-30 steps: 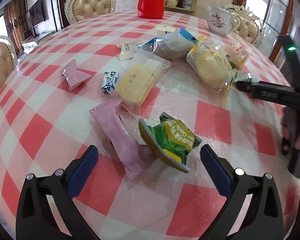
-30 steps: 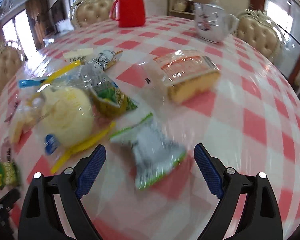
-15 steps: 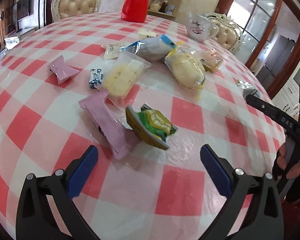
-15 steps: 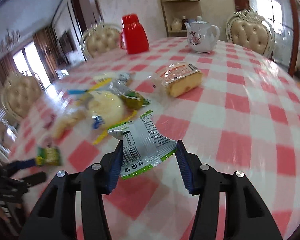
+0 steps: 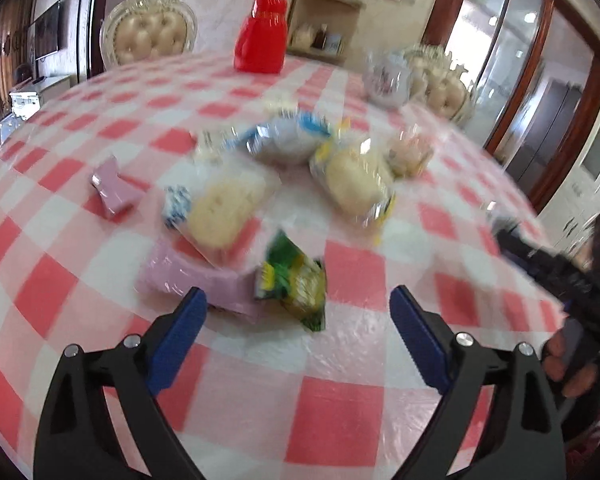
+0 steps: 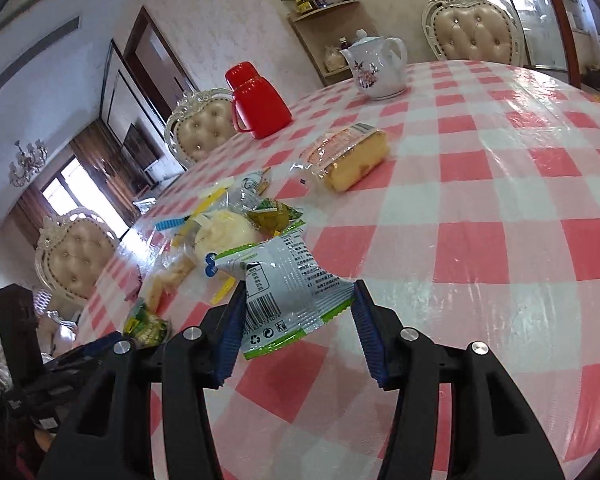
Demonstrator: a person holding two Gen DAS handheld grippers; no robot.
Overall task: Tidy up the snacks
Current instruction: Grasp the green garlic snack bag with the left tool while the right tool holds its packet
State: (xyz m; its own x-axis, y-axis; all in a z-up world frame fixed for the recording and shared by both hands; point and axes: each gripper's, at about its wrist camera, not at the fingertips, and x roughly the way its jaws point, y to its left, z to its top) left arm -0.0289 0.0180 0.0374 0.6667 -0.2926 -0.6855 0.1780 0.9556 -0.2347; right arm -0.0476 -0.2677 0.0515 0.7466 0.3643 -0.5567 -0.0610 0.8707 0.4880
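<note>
Since a second ago your right gripper [image 6: 298, 326] has closed on the silver snack packet [image 6: 290, 296] that lay flat on the checked tablecloth [image 6: 500, 208] and lifted it; your left gripper [image 5: 298, 316] has tipped up slightly, so more of the room shows, and its jaws have just narrowed a little with nothing between them.

Left wrist view, blurred: your left gripper's blue pads [image 5: 178, 330] stand spread wide, angled down at the table. The green and yellow snack packet [image 5: 296, 280] lies just beyond the gap at 12 o'clock, touching the pink wrapper [image 5: 204, 284] at 11 o'clock. Further out sit a pale biscuit pack [image 5: 226, 210] and a round bun pack [image 5: 356, 186]. At 3 o'clock, your right hand [image 5: 570, 364] grips its tool.

Right wrist view: you hold this gripper rolled sideways, so the table slopes. Both pads pinch the silver snack packet by its lower end, barcode facing the camera, clear of the cloth. A wrapped cake slice [image 6: 350, 158] lies at 12 o'clock, a red jug [image 6: 258, 106] at 11, a white teapot [image 6: 376, 66] at 1.
</note>
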